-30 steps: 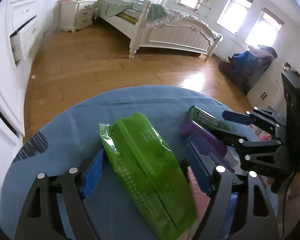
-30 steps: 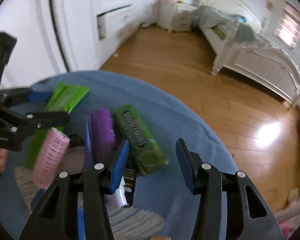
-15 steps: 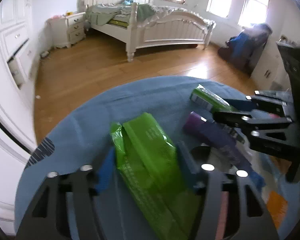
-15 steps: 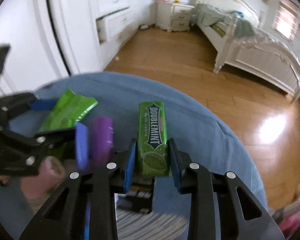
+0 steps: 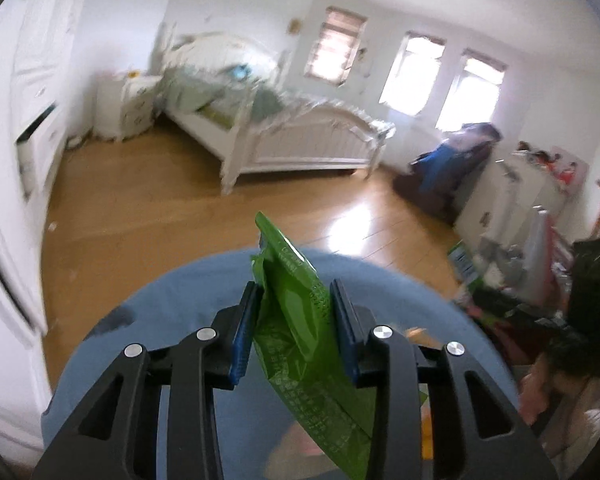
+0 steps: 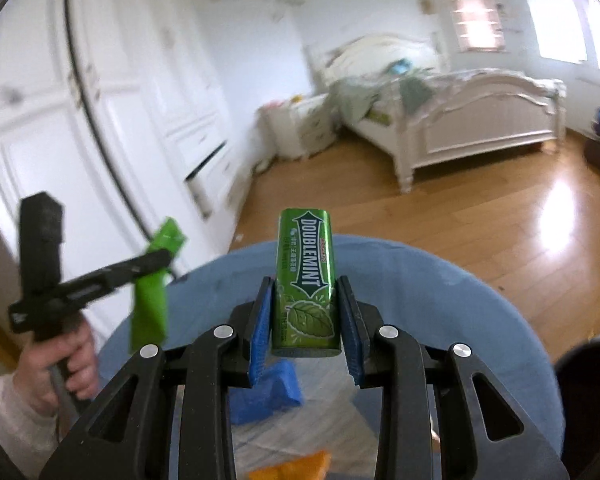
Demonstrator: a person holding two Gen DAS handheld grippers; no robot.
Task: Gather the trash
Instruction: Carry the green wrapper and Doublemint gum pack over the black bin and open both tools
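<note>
My left gripper (image 5: 294, 312) is shut on a long green plastic wrapper (image 5: 300, 320) and holds it up above the round blue table (image 5: 172, 320). It also shows in the right wrist view (image 6: 150, 292), hanging from the left gripper (image 6: 100, 280) at the left. My right gripper (image 6: 305, 312) is shut on a green Doublemint gum pack (image 6: 305, 276), held upright above the table (image 6: 440, 300).
A blue item (image 6: 268, 392) and an orange item (image 6: 296, 468) lie on the table under the right gripper. Wood floor (image 5: 140, 200), a white bed (image 5: 284, 140) and white wardrobes (image 6: 80, 120) lie beyond. Clutter (image 5: 520, 280) stands at the right.
Both grippers closed on their items and lifted them off the table: the left took the green wrapper, the right took the gum pack. Both views tilted upward.
</note>
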